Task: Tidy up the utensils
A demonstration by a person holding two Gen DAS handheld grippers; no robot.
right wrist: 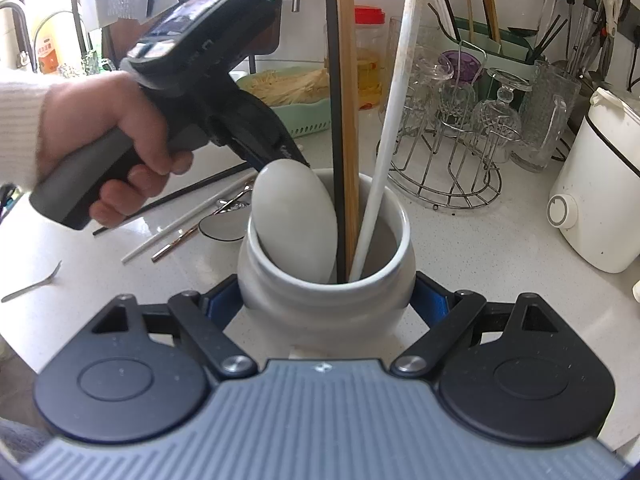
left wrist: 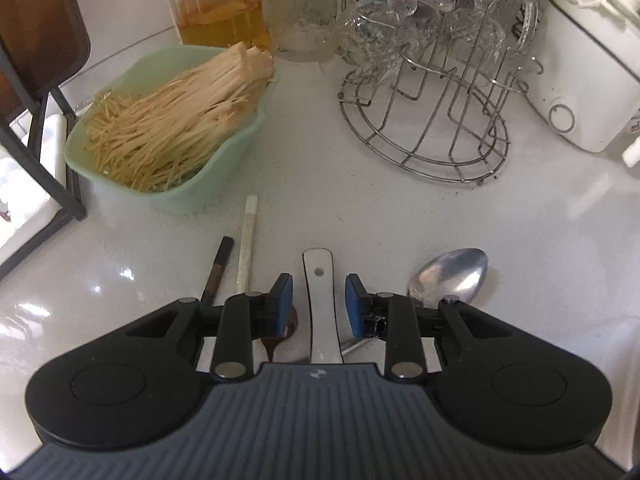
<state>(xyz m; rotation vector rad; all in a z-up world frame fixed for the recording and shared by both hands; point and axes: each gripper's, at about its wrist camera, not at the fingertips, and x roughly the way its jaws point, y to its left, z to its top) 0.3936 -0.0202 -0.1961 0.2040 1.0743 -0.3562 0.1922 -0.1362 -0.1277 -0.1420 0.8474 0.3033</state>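
From the left wrist, the left gripper (left wrist: 319,304) is hanging over the glossy white counter (left wrist: 400,220) with its blue pads (left wrist: 282,300) partly open and gripping nothing. A flat white handle (left wrist: 322,300) with a hole near its end is lying between them, untouched. A shiny metal spoon (left wrist: 448,274) is resting just right of the pads, and a dark chopstick (left wrist: 218,270) and a pale chopstick (left wrist: 247,246) are lying to the left. This looks like the pickup step: the next move calls for lowering and closing squarely on the slim handle.

From the right wrist, the right gripper (right wrist: 326,308) is clasping a smooth, rounded white ceramic jar (right wrist: 324,300) by its belly, steadying it. The jar is already holding a broad pale spoon (right wrist: 294,220), a black stick, a wooden stick and a long white one. The person's left hand (right wrist: 116,140) is gripping the other tool beyond the jar, above loose chopsticks (right wrist: 188,220) scattered on the counter. A small metal fork (right wrist: 32,286) is lying further left.
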